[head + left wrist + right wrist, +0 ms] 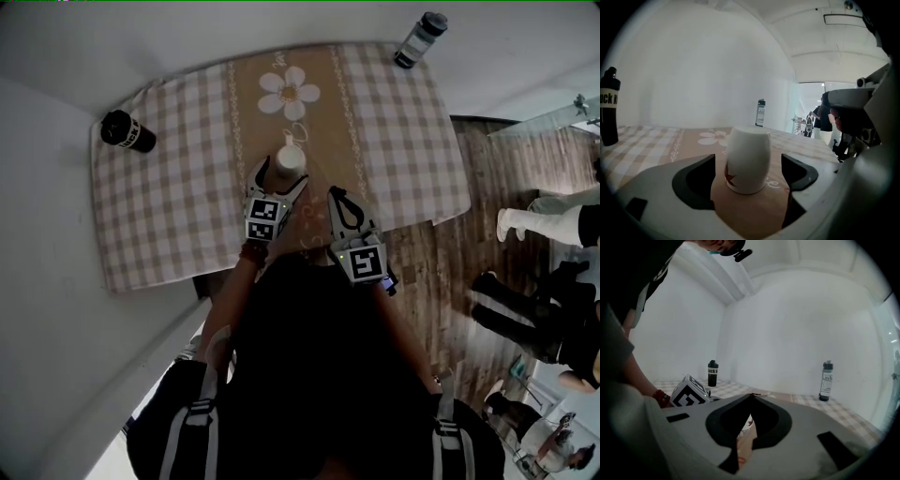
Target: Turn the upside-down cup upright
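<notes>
Inverted cup (747,157), centre of table (178,197), away from edges. Left gripper (279,180): jaws spread, flanking it, not touching. Right gripper (752,397): closed, empty. We should clamp mid-body, then roll.

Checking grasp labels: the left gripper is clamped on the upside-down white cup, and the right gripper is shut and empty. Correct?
Not clamped: the left gripper view shows the left gripper open, its jaws either side of the upside-down cup, not touching it. The right gripper is shut and empty.
</notes>
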